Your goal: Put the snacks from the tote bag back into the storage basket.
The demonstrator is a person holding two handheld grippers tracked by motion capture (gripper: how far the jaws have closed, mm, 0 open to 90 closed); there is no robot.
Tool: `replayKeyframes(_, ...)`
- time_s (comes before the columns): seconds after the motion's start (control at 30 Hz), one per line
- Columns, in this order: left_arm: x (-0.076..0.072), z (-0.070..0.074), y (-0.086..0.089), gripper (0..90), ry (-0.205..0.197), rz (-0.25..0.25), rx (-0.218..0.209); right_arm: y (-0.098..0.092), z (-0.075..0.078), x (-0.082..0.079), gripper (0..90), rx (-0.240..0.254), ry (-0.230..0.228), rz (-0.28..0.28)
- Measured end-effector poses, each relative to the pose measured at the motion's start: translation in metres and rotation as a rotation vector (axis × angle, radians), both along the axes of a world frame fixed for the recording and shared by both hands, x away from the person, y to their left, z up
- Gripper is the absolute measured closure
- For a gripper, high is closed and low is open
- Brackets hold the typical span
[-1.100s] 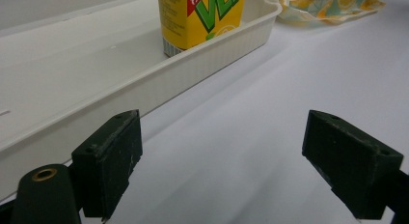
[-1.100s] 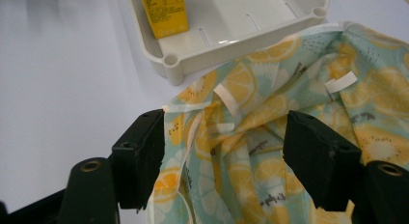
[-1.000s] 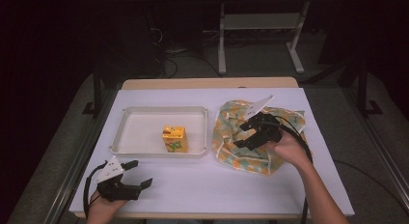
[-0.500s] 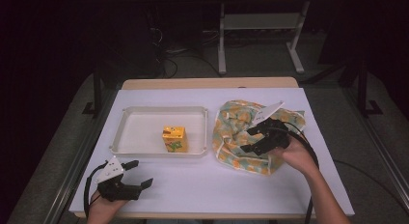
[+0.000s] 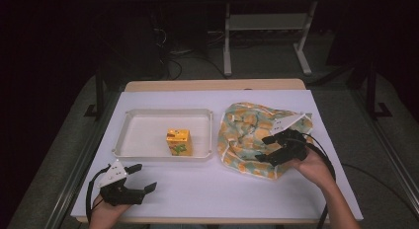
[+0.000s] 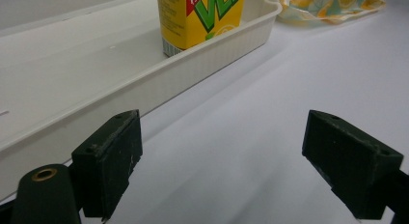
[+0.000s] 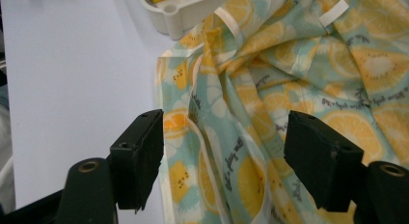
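Observation:
A yellow juice box (image 5: 178, 141) (image 6: 202, 16) stands upright in the white tray (image 5: 148, 113) (image 6: 193, 74), towards its right end. To the right of the tray lies a crumpled cloth with a lemon print (image 5: 244, 130) (image 7: 299, 79). My right gripper (image 5: 263, 149) (image 7: 226, 156) hovers over the cloth's near right part, jaws open, with folds of cloth showing between and below them and neither pad pressing on it. My left gripper (image 5: 142, 177) (image 6: 222, 171) rests open on the white table cover (image 5: 212, 189) near the front left, pointing at the tray, nothing between its jaws.
The tray's corner (image 7: 178, 11) touches the cloth's edge. Bare white cover lies in front of the tray and cloth. Behind the table stand a metal frame (image 5: 227, 41) and floor cables (image 5: 173, 56). The table's front edge runs just below both hands.
My right gripper has slid to the right and a little nearer to me over the cloth. The left gripper, tray and juice box have stayed put.

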State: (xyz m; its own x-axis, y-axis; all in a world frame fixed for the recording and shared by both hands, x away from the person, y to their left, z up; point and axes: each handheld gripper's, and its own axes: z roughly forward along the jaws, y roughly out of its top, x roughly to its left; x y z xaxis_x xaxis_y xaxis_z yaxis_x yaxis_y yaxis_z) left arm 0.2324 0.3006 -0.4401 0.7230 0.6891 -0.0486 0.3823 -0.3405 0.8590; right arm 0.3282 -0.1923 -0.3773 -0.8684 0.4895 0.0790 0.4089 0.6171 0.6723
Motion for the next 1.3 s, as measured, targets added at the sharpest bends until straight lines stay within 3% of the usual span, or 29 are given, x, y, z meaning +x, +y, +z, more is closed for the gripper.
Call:
replayKeyframes(0.7, 0.0, -0.001, -0.001, 13.8, 0.003, -0.002, 0.002, -0.017, -0.013, -0.028, 28.8, 0.0, -0.017, -0.033)
replayKeyframes(1.3, 0.0, -0.001, -0.002, 13.8, 0.003, -0.004, 0.001, -0.036, -0.031, -0.047, 28.7, 0.071, -0.007, -0.1)
